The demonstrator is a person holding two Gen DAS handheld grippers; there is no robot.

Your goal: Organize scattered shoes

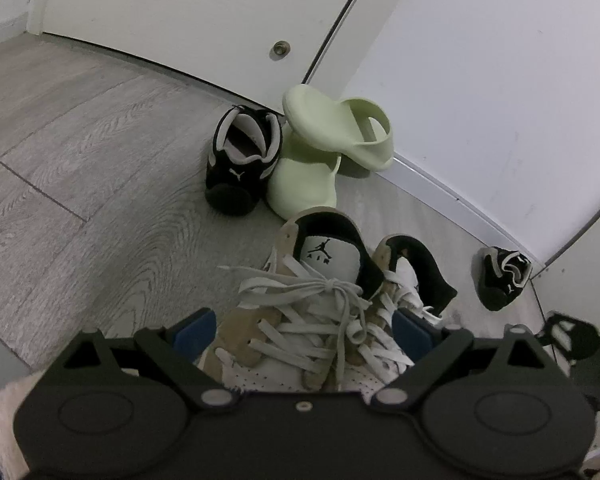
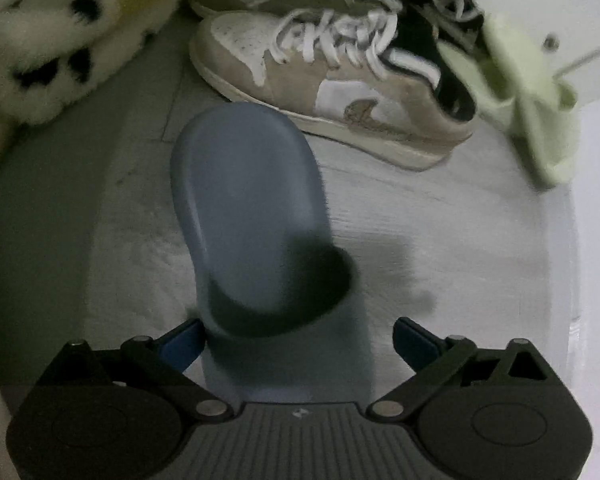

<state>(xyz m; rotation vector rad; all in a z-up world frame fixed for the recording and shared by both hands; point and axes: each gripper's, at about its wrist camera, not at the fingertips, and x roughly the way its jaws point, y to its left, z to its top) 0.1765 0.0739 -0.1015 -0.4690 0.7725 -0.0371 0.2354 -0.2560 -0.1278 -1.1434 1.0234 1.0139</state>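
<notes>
Left gripper [image 1: 302, 330] straddles the laced midfoot of a tan-and-white sneaker [image 1: 300, 320], blue pads against both sides of the upper; looks clamped on it, jaws spread wide by the shoe's width. Can't tell if the sneaker is lifted or resting on the floor [image 1: 80, 160]. Its mate [image 1: 412, 276] sits just beside it on the right, touching.

Right gripper [image 2: 298, 340] is spread wide around the strap end of a blue-grey slide [image 2: 252, 216]. Left pad [image 2: 184, 340] touches the slide's side, right pad [image 2: 412, 340] stands clear with a gap, so nothing gripped. Slide lies on the pale floor, pointing away toward the sneakers.

Other shoes: black sneaker [image 1: 242, 160] and two pale green slides [image 1: 324, 152], one propped across the other, crowd the corner where door [image 1: 204, 12] meets wall. A second black sneaker [image 1: 502, 278] lies along the baseboard on the right, well apart from its mate. Fluffy spotted slipper [image 2: 60, 32] shows at the top left of the right wrist view.

Handling judgement: sneaker is moderately heavy, upper soft and compressible, laces loose and may snag; midfoot grip is fair, collar or heel would be firmer. Slide is probably light foam, stiff enough to hold shape, smooth-skinned; pinch across the strap band or sidewall, not the flat footbed.
</notes>
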